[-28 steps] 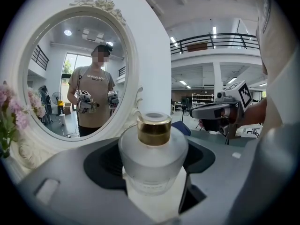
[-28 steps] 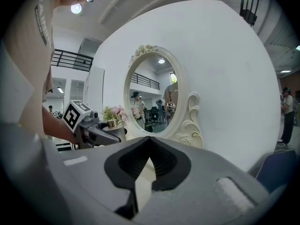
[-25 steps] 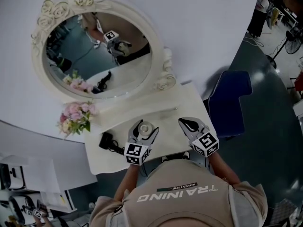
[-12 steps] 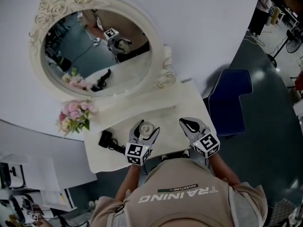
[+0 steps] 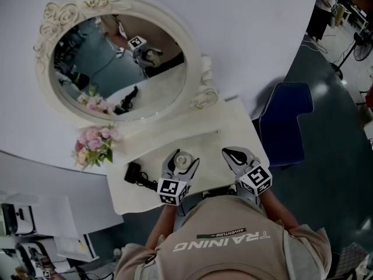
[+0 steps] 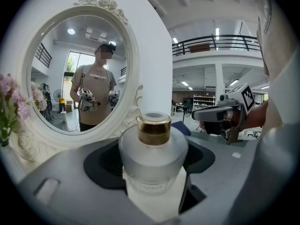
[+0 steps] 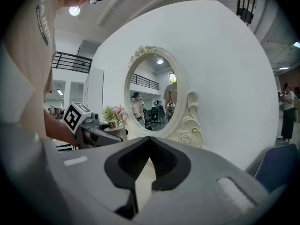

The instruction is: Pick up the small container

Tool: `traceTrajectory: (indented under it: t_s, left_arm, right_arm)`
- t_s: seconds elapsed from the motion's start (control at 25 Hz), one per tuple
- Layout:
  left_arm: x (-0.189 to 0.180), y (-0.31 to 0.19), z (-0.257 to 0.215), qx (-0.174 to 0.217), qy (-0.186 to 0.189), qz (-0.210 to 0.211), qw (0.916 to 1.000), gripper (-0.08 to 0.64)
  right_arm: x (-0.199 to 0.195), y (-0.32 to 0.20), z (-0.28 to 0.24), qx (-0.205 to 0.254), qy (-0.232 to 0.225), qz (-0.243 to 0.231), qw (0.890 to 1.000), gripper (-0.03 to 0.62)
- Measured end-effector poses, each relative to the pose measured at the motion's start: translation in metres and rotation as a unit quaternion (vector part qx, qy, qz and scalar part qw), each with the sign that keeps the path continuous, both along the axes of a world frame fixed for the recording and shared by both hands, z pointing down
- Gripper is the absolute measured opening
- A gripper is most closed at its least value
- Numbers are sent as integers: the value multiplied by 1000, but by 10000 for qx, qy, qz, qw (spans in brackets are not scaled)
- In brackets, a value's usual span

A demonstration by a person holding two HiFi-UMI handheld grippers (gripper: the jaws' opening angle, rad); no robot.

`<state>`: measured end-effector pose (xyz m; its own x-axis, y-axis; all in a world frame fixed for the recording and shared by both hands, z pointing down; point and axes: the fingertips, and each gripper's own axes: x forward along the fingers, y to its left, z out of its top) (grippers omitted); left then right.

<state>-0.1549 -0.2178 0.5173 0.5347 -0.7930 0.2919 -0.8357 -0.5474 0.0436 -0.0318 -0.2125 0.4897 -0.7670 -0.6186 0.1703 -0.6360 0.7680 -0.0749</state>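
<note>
The small container point(image 5: 181, 159) is a frosted glass bottle with a gold cap point(image 6: 153, 128). It stands upright over the white dressing table point(image 5: 233, 130), near its front middle. My left gripper point(image 5: 182, 158) is shut on the container, with a jaw pressed against each side of its round body point(image 6: 152, 151). Whether its base touches the table is hidden. My right gripper point(image 5: 226, 152) hovers a little to the right of it, shut with nothing between its tips point(image 7: 149, 139). The right gripper view shows the left gripper point(image 7: 101, 134) and the bottle's cap point(image 7: 113, 124) off to its left.
A large oval mirror point(image 5: 119, 63) in a white carved frame stands at the table's back. Pink flowers point(image 5: 93, 144) stand at the left and a black device with a cable point(image 5: 135, 174) lies left of my left gripper. A dark blue chair point(image 5: 285, 124) stands right of the table.
The head view has shifted slightly. Both grippers and the container hold the same places on the table.
</note>
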Motion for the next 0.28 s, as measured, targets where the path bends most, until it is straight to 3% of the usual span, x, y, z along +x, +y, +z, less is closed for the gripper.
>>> traceTrajectory:
  t_s: [0.28]
  left_arm:
    - [-2,-4,2,9,5,0,10000,356]
  right_arm:
    - [2,-2,-1,32,-14,59,10000,2]
